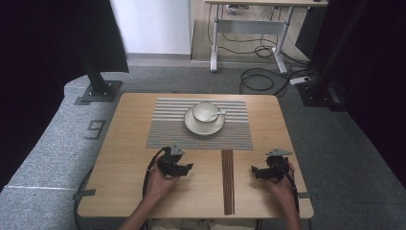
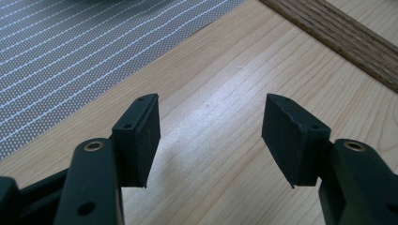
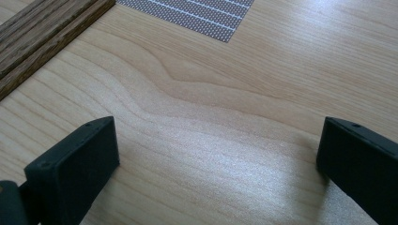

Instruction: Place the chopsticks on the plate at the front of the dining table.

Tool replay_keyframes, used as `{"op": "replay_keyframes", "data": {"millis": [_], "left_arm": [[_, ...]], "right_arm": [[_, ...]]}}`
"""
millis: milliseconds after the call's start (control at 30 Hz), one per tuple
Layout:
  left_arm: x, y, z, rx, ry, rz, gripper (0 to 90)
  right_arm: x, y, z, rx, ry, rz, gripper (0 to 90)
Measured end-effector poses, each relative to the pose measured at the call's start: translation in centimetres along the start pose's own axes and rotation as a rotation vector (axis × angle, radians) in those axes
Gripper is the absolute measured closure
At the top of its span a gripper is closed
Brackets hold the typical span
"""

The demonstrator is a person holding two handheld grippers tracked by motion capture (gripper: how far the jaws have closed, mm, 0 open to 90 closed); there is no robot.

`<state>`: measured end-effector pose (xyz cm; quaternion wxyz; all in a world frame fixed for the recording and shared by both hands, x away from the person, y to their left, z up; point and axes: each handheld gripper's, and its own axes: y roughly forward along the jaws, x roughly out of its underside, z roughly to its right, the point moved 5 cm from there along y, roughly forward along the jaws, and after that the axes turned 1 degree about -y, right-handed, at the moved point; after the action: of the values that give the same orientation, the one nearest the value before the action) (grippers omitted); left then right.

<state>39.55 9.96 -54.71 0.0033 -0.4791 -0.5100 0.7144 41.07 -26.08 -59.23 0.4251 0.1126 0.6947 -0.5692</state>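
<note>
A white cup point(image 1: 206, 111) with a spoon point(image 1: 218, 114) in it stands on a white saucer point(image 1: 204, 125) on a grey striped placemat point(image 1: 167, 129) at the middle of the table. Two dark wooden strips point(image 1: 228, 179) lie side by side below the mat, running toward the front edge. My left gripper point(image 1: 189, 167) rests low over the table left of the strips, open with nothing between its jaws. Right of the strips, my right gripper point(image 1: 253, 169) is open and empty too. The left gripper view has the mat point(image 2: 70, 51) and a wooden strip point(image 2: 338, 35). The right gripper view has the strips point(image 3: 37, 42) and the mat's corner point(image 3: 206, 14).
The light wooden table point(image 1: 119, 191) has a rounded front edge near the person's forearms. Black frame posts point(image 1: 98, 81) stand beyond the far corners on grey carpet. A desk with cables point(image 1: 258, 52) is farther back.
</note>
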Motion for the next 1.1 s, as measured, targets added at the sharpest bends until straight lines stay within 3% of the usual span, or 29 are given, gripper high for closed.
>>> {"op": "replay_keyframes", "data": {"millis": [267,1100], "left_arm": [[-0.6,0.1,0.5,-0.001,0.022,0.002,36.4],[-1.8,0.9,2.1,0.028,0.035,0.014,36.7]], "right_arm": [[0.0,0.0,0.0,0.000,0.001,0.000,0.0],[0.0,0.0,0.0,0.000,0.004,-0.001,0.0]]}}
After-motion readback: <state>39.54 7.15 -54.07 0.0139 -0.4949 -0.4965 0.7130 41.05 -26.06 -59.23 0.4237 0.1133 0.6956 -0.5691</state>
